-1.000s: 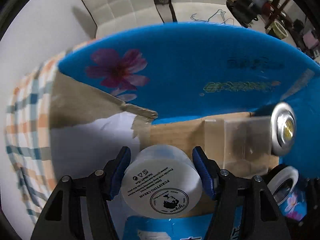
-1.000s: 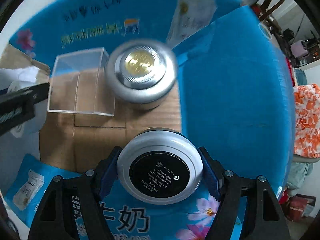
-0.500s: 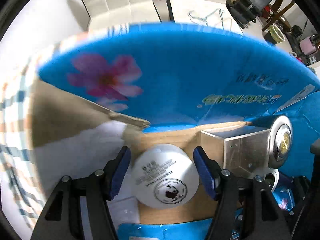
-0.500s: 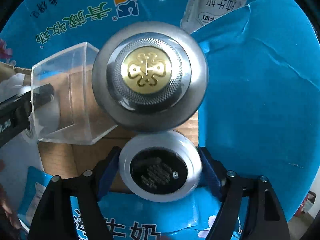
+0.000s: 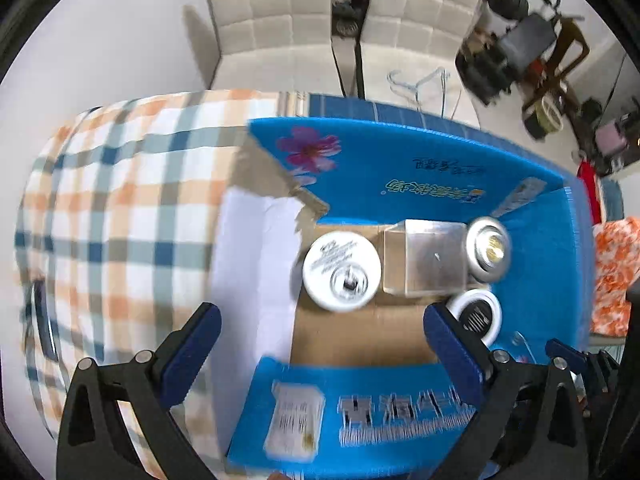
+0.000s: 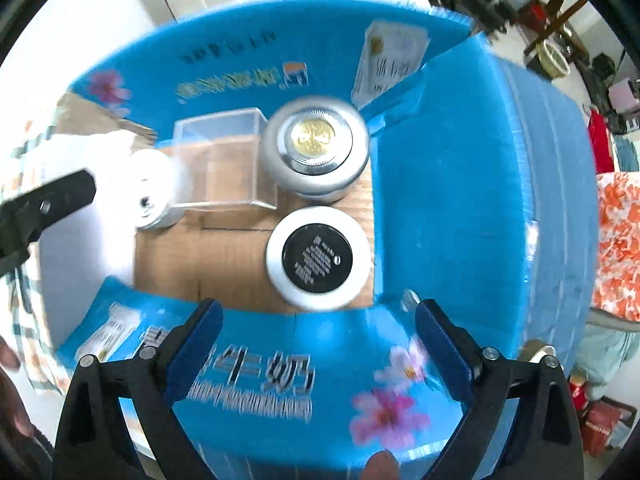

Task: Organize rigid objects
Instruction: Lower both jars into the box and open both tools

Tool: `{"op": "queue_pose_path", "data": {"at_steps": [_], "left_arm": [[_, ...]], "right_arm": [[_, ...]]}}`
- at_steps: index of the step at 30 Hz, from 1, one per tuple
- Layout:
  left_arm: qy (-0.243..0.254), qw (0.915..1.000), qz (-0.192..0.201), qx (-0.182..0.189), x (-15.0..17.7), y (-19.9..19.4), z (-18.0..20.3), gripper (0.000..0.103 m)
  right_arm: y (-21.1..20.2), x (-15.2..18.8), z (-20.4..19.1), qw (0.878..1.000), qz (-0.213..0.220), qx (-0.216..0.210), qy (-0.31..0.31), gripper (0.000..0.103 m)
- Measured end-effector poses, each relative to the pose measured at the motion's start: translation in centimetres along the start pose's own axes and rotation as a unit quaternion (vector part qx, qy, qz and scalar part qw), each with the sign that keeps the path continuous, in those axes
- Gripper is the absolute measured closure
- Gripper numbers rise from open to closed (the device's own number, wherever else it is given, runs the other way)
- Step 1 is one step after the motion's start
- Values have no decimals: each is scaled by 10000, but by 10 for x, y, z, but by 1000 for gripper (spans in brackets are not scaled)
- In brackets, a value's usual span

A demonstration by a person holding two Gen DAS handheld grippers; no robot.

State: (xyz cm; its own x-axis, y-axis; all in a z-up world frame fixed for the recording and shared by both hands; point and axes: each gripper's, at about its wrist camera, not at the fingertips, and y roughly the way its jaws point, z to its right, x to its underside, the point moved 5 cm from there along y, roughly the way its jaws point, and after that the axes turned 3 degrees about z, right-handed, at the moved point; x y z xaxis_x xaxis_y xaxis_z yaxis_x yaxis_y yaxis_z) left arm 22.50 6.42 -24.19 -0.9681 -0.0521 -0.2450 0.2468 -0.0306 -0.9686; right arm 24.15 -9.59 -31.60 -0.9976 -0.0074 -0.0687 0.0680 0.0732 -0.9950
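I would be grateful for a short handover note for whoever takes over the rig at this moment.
Left gripper: open, empty, above the blue box.
Right gripper: open, empty, above the same box.
In the box, on its cardboard floor: white cream jar at the left, clear plastic box beside it, silver jar with gold emblem at the right, and silver jar with black label in front of that one.
Done: four items lie in the box.
Left: no further loose items show in these views; check the checked cloth area.

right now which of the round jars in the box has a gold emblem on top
The silver jar at the back right, beside the clear box. The white jar and black-labelled jar show printed labels instead.
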Motion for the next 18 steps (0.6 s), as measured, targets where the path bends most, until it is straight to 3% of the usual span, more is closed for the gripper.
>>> {"op": "queue_pose_path", "data": {"at_steps": [6, 18], "left_arm": [[-34, 9994, 294, -199, 27, -55, -17, 0], [181, 9948, 985, -200, 59, -151, 9, 0]], "right_arm": [[-50, 34, -22, 9979, 595, -28, -254, 4], [-191, 89, -32, 9848, 1717, -243, -67, 4]]}}
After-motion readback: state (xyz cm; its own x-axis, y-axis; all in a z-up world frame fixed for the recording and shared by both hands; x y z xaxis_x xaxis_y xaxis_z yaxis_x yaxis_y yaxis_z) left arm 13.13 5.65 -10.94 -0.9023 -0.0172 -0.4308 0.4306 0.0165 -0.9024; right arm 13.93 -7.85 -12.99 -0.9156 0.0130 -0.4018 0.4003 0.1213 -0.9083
